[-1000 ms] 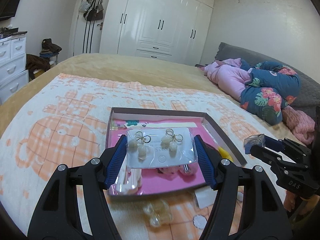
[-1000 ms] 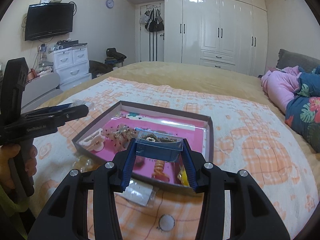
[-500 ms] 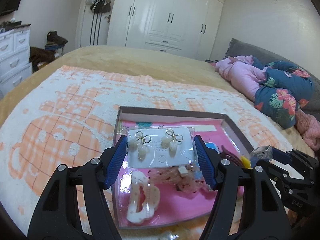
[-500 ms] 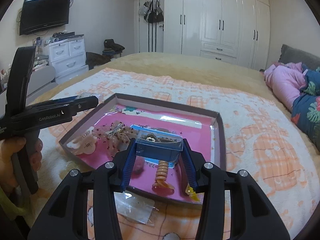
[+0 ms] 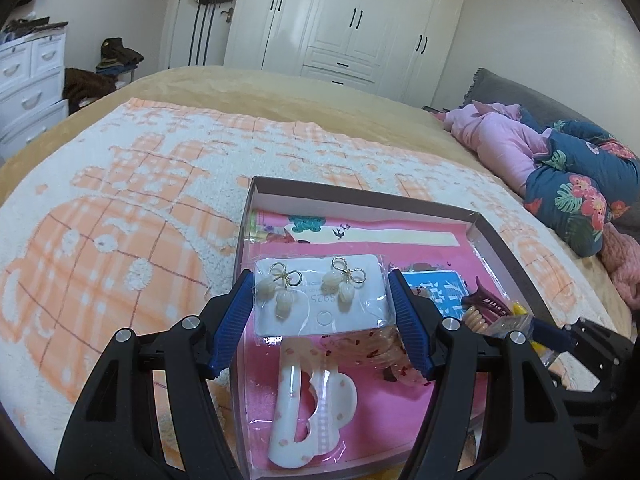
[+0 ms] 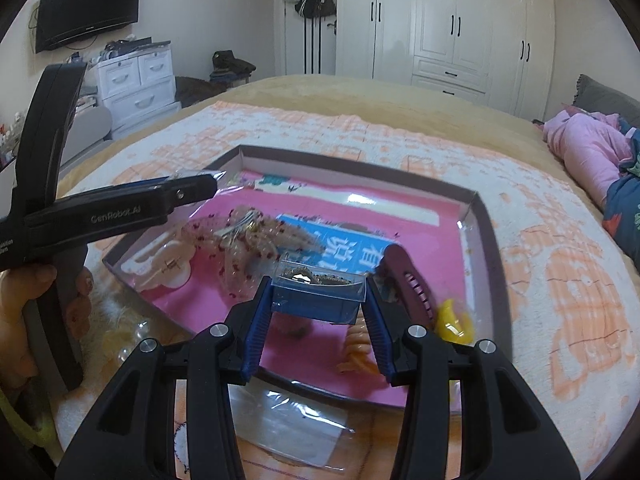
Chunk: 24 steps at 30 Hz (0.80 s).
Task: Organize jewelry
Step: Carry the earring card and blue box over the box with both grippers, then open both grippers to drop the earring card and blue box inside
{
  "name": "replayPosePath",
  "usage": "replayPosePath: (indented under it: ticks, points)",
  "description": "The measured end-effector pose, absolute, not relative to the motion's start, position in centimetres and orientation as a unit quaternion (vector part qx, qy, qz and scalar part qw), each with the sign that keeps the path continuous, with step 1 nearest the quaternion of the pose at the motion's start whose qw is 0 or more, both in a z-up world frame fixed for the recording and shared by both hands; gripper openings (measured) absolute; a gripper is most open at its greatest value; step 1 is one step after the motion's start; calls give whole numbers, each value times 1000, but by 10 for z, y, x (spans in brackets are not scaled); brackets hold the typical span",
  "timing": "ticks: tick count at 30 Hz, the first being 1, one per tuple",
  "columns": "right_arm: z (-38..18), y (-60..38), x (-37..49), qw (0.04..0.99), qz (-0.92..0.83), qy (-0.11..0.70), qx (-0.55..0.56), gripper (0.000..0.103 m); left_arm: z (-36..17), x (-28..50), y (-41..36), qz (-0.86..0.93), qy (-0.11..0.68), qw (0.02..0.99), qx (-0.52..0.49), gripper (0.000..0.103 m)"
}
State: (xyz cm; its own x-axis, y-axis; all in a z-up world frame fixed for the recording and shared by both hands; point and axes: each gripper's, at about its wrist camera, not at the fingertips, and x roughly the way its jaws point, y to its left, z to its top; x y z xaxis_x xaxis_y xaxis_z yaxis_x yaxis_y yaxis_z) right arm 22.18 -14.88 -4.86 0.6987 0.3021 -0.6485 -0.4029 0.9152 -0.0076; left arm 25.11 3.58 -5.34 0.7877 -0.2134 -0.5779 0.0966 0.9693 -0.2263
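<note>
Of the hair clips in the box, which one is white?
The big claw clip nearest the left tongs; the other clip is dark purple.

Home bedroom, large bed (image 5: 280,92) (patterned blanket (image 5: 120,208) on top), white wardrobes (image 6: 460,20), wall-mounted TV (image 6: 88,6)

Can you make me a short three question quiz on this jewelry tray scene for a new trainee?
1. What does the left gripper hold?
2. True or false: the right gripper is empty.
3. The white hair claw lies: A) in the tray, B) on the blanket, C) on the pillow.

Key
1. The earring card, carrying two bow earrings.
2. False: it grips a small clear box.
3. A.
</note>
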Motion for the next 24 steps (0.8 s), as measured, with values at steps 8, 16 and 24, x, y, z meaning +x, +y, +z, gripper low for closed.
replayPosePath:
  ticks: [8,16,24]
  points:
    - [-53,-147,215,915,196,345,-68,43,-56,252,35,-83,317,940,-92,58]
    - [-48,-153,205,918,197,341,-58,59,-59,251,29,-86,321,940,-83,61]
    - [-28,-167,181,935,188,296,-49,73,-51,239,29,-86,310,943,-84,71]
